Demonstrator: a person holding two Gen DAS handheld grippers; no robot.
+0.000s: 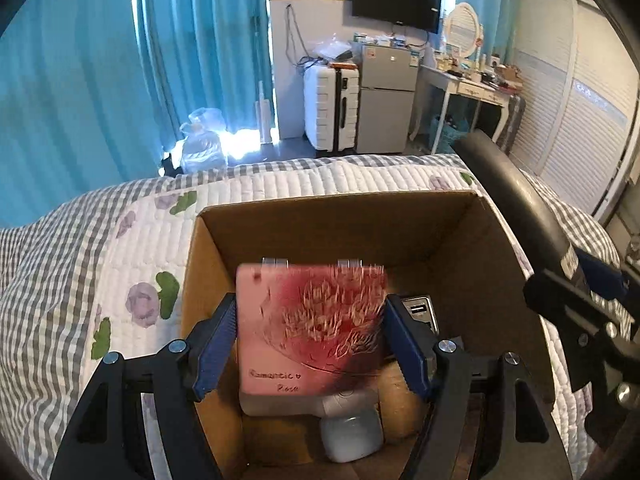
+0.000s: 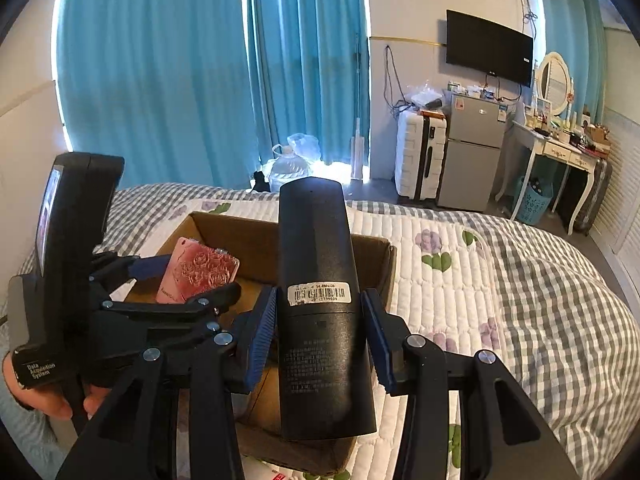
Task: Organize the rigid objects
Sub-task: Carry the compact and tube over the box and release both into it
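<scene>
While both tools were loaded over the open brown cardboard box on the quilted floral-and-check bedspread, the risks looked mostly like collision and drop. Left gripper was clamped across the flat pink rose-embossed case, held just inside the box above a pale grey rounded plastic item and a silver metal part with ports. Release from there would probably land the case on those and leave it tilted. Right gripper was closed on the long black remote control near its middle, hovering over the box's near edge; blue pads gripped a smooth tapered body, so slip was plausible. Grippers sat close together, so lowering both at once risked the remote striking the left tool or the box rim.
</scene>
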